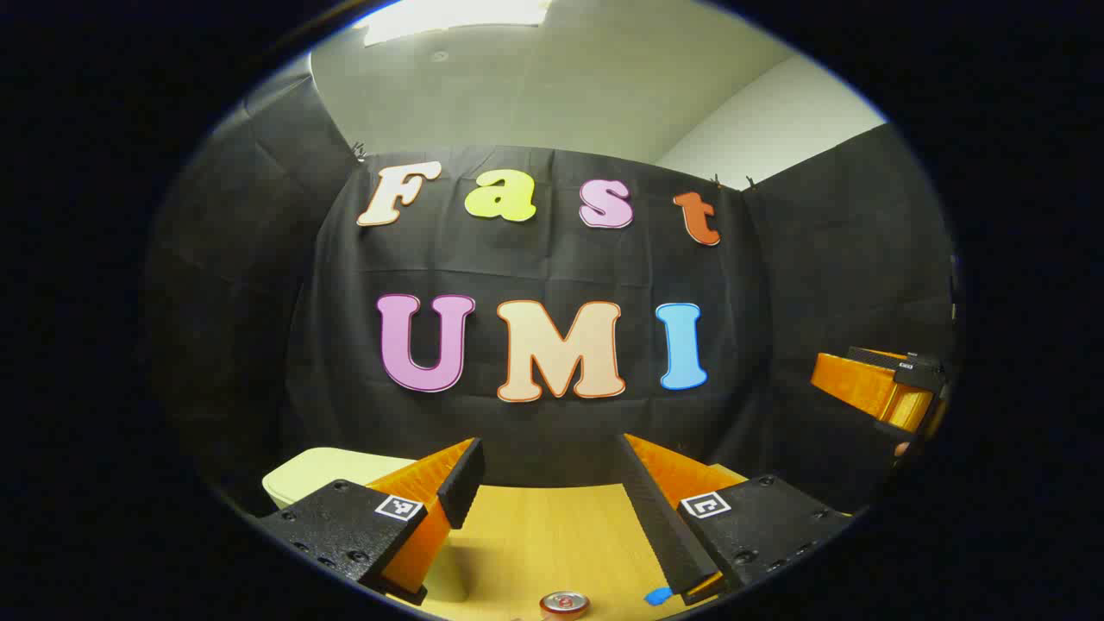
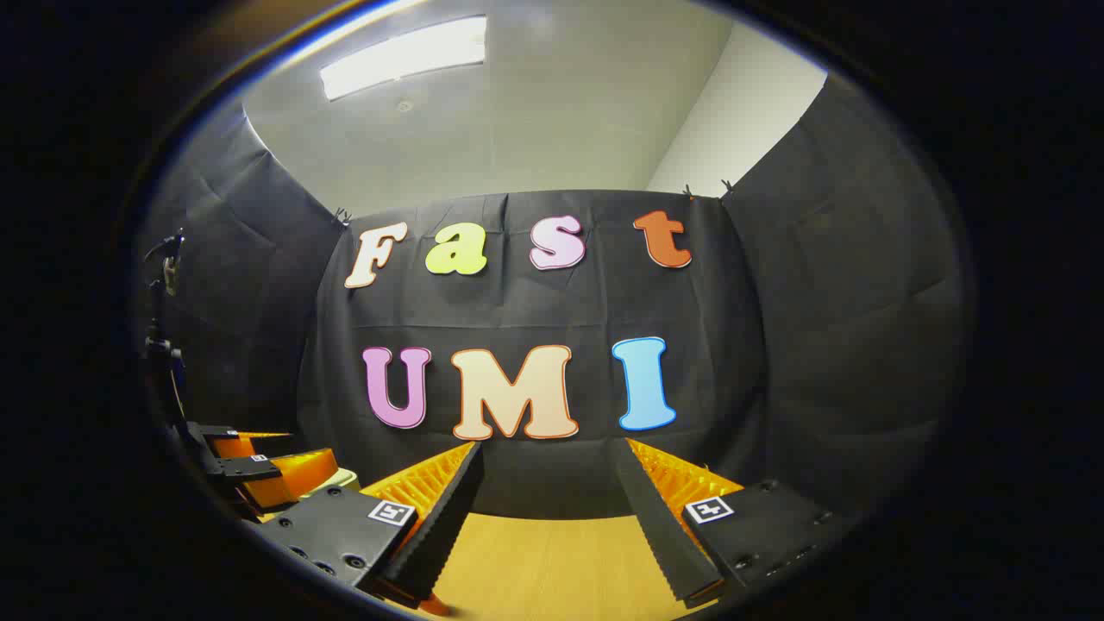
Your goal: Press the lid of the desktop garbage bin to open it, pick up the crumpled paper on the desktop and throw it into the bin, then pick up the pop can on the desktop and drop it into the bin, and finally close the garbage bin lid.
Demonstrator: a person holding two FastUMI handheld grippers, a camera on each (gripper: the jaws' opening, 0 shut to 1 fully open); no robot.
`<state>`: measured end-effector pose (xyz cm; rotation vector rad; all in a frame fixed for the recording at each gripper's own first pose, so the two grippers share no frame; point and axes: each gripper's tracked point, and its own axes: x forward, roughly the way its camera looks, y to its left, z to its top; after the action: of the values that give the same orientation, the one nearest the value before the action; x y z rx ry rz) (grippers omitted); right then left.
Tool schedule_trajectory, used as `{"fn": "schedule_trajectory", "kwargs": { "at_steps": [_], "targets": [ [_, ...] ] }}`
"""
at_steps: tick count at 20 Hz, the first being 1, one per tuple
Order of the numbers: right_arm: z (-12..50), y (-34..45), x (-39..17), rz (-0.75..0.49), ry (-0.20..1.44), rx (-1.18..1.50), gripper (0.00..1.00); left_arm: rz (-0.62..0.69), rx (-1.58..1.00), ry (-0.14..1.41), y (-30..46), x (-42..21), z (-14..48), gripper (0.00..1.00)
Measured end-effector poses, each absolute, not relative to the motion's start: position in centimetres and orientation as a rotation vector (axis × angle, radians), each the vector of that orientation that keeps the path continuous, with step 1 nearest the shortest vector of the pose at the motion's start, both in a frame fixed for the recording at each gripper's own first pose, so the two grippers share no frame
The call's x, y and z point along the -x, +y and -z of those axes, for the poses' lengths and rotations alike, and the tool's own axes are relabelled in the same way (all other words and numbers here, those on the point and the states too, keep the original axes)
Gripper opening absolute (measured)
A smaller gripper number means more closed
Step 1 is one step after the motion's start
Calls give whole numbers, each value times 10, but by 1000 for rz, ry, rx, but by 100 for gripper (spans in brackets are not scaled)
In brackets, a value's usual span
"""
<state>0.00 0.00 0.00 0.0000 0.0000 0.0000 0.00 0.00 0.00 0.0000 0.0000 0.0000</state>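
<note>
In the left gripper view my left gripper [image 1: 550,457] is held above the wooden desktop [image 1: 535,543], open, with nothing between its fingers. The pale cream garbage bin [image 1: 315,470] sits low on the left, partly behind the left finger; its lid looks down. The silver top of the pop can [image 1: 565,603] peeks in at the bottom edge, below the gap between the fingers. My right gripper [image 2: 549,461] is also open and empty over the desktop [image 2: 552,561]. A sliver of the bin [image 2: 347,475] shows beside the left gripper [image 2: 259,473] at the left of the right gripper view.
A small blue object [image 1: 657,595] lies on the desktop by the right finger. The right gripper [image 1: 880,392], held by a hand, hangs at the far right of the left gripper view. A stand with a clamp [image 2: 164,285] rises at the left booth wall.
</note>
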Motion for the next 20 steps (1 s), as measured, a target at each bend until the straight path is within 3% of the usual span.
{"fn": "schedule_trajectory", "kwargs": {
  "at_steps": [7, 10, 12, 13, 19, 20],
  "targets": [
    [7, -24, -5, -16, -7, -60, 97, -52, -75, -45, -20, -1, -8, 94],
    [13, -26, -12, 0, 2, -66, 97, -17, -78, -57, -28, 1, -10, 94],
    [18, -24, -13, 19, 14, -86, 97, -10, -85, -40, -19, 2, -4, 99],
    [21, -18, -13, 18, 13, -90, 97, -10, -88, -42, -15, 3, -4, 94],
    [34, 2, -15, 11, 37, -53, 95, -48, -59, 2, 19, -1, 9, 94],
    [35, 6, -16, 6, 36, -48, 94, -52, -53, 9, 23, -1, 11, 99]
  ]
}}
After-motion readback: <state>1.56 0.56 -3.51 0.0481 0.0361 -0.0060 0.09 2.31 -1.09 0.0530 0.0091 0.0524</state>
